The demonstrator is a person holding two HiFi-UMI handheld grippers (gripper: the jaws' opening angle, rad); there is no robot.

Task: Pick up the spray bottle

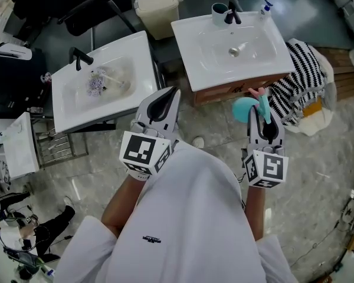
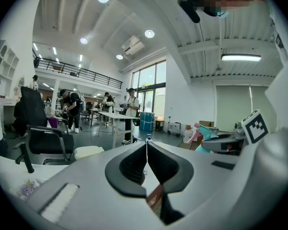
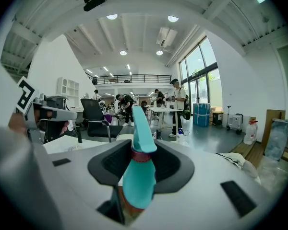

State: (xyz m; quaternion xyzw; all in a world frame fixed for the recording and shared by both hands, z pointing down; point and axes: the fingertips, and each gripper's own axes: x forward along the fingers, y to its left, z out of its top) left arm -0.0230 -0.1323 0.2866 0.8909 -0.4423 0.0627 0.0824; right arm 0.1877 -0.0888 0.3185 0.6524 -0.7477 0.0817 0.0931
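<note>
Right gripper (image 1: 263,118) is clamping its half-open jaws on the teal, pink-tipped spray bottle (image 1: 244,108) right of center; left gripper (image 1: 167,96) is resting closed, empty.

**White top, grey grippers, black-and-white marker cubes**

Seen from the head camera, the person wears a white top (image 1: 189,217) with a small dark logo (image 1: 151,239) toward 7 o'clock on the cloth. The left gripper (image 1: 170,93) and right gripper (image 1: 264,115) share pale grey moulded shells and black ribbed fingers (image 1: 159,106). At 6 o'clock of each sits a white cube with black square markers: the left cube (image 1: 144,153) and the right cube (image 1: 265,168).
</note>
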